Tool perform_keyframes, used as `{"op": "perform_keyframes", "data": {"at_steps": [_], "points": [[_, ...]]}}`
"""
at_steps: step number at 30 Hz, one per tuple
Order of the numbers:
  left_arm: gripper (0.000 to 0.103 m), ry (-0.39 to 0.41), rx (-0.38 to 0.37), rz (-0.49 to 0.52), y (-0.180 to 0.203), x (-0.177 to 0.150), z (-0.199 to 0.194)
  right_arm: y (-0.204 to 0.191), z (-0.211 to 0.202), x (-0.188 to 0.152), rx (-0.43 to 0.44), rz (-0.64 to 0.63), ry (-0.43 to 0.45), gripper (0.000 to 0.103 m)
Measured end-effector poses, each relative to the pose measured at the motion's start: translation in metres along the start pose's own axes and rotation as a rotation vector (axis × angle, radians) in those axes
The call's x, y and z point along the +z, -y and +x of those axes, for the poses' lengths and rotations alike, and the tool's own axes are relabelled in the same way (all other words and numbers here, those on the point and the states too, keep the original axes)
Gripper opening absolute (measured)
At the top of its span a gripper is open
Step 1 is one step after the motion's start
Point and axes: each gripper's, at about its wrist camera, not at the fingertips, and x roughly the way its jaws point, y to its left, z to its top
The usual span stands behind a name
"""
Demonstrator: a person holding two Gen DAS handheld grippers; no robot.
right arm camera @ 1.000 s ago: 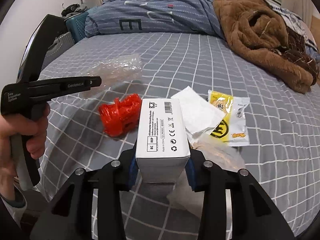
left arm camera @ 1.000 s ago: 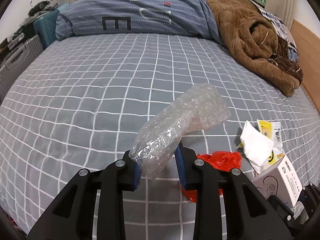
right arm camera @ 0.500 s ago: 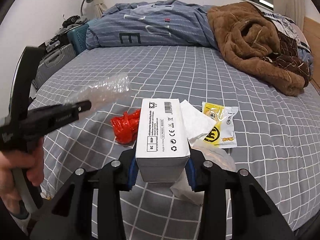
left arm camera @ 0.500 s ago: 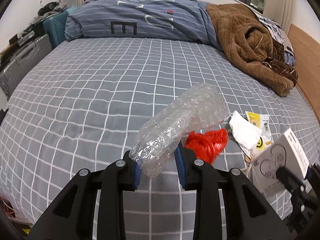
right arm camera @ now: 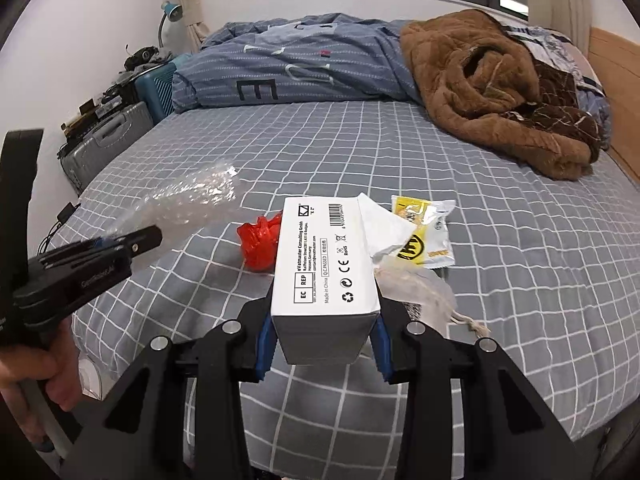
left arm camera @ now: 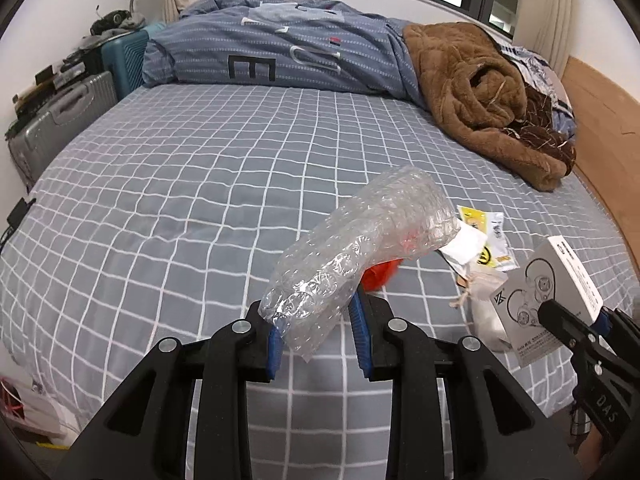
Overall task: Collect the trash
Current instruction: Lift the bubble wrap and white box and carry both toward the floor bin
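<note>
I am holding two pieces of trash clear of the bed [left arm camera: 200, 184], and the job now is carrying them off without dropping either. My left gripper [left arm camera: 316, 336] is pinching the near end of the bubble wrap [left arm camera: 360, 248]; most of the roll is sticking out ahead of the fingers, unsupported, so I judge it is likely to flop or slide, and I am keeping the squeeze steady and avoiding any quick swing. My right gripper [right arm camera: 322, 340] is clamping the white box [right arm camera: 324, 264] by its two long sides, the pads pressing near its back end, with the printed face up; a stiff box held that far back could pivot, so I am keeping the wrist level. Ahead of the right fingers, lying on the sheet, are the red plastic scrap [right arm camera: 260, 242], white paper [right arm camera: 384, 228], yellow wrapper [right arm camera: 424, 232] and a pale drawstring pouch [right arm camera: 420, 284], all waiting for a later trip. No bin is showing in either view, so I cannot tell where the drop point is
</note>
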Motion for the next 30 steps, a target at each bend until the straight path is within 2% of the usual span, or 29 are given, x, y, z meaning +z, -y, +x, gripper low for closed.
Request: {"op": "perform_keyframes", "data": {"at_steps": [18, 30], "points": [[0.028, 0.010, -0.048, -0.021, 0.015, -0.046, -0.045, 0.004, -0.051, -0.030, -0.027, 0.025, 0.022, 0.037], [0.028, 0.024, -0.046, -0.030, 0.008, -0.074, -0.082, -0.012, -0.079, -0.051, -0.022, -0.032, 0.014, 0.037]]}}
